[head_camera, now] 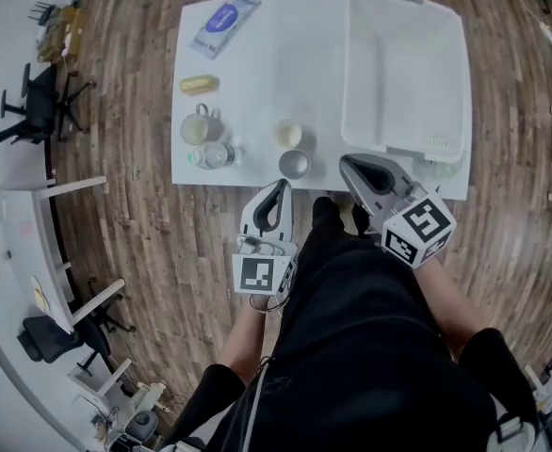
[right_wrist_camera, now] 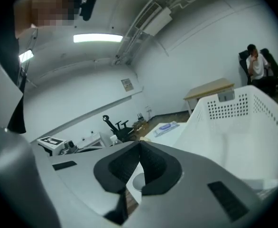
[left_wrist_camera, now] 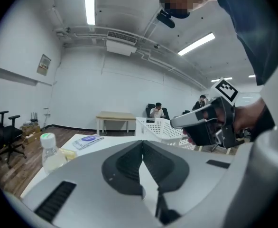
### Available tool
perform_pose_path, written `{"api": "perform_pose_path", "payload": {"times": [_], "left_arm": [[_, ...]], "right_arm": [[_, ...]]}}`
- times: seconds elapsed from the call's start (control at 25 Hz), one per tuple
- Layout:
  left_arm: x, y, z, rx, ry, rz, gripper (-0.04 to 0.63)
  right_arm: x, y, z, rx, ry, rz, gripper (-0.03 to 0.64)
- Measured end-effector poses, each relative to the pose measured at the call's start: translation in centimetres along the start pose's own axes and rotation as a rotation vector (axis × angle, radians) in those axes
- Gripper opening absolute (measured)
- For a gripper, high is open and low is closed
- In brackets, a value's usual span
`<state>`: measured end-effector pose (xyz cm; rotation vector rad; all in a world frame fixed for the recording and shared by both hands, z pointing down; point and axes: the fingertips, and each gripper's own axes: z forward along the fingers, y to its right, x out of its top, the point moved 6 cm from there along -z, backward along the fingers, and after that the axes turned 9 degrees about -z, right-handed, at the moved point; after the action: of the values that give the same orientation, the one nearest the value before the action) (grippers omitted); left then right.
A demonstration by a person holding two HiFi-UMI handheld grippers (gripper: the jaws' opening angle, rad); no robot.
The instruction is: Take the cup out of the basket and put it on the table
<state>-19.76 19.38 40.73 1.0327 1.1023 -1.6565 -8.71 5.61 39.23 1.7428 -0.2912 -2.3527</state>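
Note:
A steel cup stands upright on the white table near its front edge, with a small cream cup just behind it. The white plastic basket fills the table's right side and looks empty. My left gripper hangs shut just off the front edge, below the steel cup, holding nothing. My right gripper is shut and empty at the basket's near left corner. In the right gripper view the jaws meet, with a cup seen below them and the basket on the right. The left gripper also shows its jaws together.
A glass mug and a clear bottle stand at the table's front left, with a yellow item and a blue packet farther back. The person's legs are against the front edge. Office chairs stand on the wooden floor at left.

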Motion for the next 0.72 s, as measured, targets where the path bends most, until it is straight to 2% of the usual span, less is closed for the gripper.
{"api": "perform_pose_path", "payload": {"times": [0.2, 0.32, 0.52, 0.72], "left_arm": [[2.5, 4.0, 2.6, -0.16, 0.014, 0.017, 0.009], [3.7, 6.3, 3.7, -0.22, 0.023, 0.03, 0.009], [4.6, 9.5, 5.0, -0.286, 0.04, 0.058, 0.009], [4.0, 11.4, 5.8, -0.305, 0.027, 0.065, 0.009]], "right_arm": [[3.8, 1.8, -7.1, -0.109, 0.108, -0.159, 0.025], [4.5, 3.1, -10.8, -0.172, 0.143, -0.197, 0.025], [4.4, 4.7, -15.1, -0.217, 0.182, -0.216, 0.025], [4.2, 5.7, -17.7, -0.241, 0.186, -0.232, 0.025]]}}
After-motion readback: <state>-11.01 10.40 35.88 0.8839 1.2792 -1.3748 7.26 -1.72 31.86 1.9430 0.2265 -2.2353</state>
